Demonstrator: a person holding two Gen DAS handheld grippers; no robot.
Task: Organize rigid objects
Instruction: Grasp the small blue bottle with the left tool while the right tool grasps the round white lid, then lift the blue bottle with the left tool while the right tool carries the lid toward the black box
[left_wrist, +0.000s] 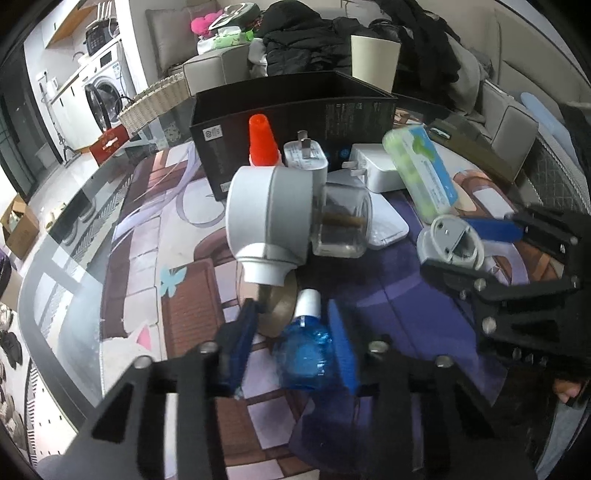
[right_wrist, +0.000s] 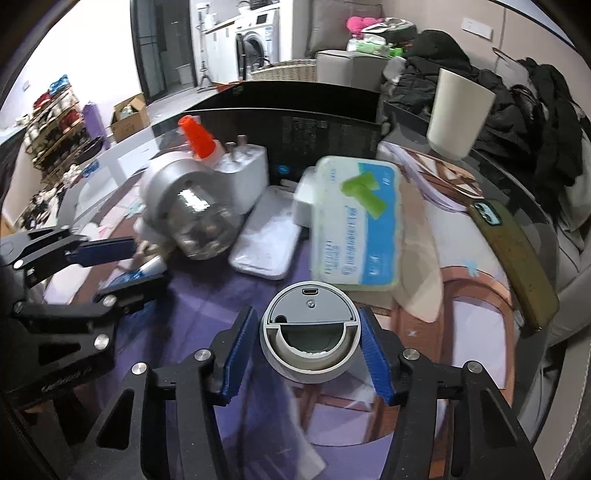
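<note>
Bottle (left_wrist: 306, 354), blue plastic, is lying on the bench mat (left_wrist: 184, 295), left tongs (left_wrist: 291, 347) pinching its body; probably light, slick, stiff. Right tongs (right_wrist: 308, 347) are bracketing a round grey cap (right_wrist: 309, 332), pads near, contact unclear. Black box (left_wrist: 295, 122) is standing behind; laundry room beyond.

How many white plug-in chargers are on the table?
2. One charger stands prongs-up beside the orange-capped bottle; the other charger lies before the black box. More may be hidden.
</note>
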